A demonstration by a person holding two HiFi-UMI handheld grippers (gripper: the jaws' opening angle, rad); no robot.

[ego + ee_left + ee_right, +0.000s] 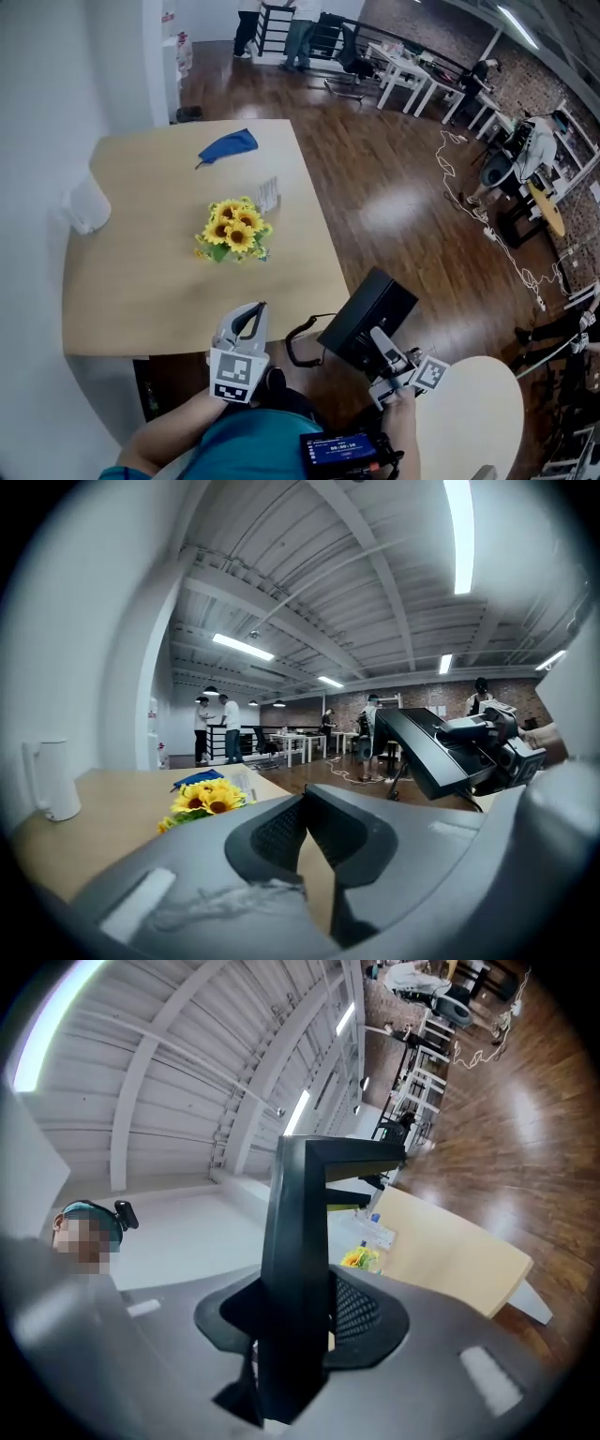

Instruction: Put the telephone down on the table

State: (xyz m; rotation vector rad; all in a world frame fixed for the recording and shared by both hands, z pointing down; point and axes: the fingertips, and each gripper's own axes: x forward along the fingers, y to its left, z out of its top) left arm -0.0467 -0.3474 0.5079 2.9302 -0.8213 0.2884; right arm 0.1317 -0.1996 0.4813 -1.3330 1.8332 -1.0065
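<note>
An open-plan loft office. White desks (408, 73) and an office chair (354, 54) stand at one o'clock beside a brick wall (422, 23); strip lights (458, 532) run overhead.

The telephone (367, 319) is smooth, matt black plastic, the desk (141, 281) has a pale, matt wood-look top, the floor (394, 187) is dark glossy boards catching the light, the blue cloth (228, 146) is soft and crumpled, and the left claw (305, 803) is matt grey plastic with dark mesh-textured pads (279, 832).
</note>
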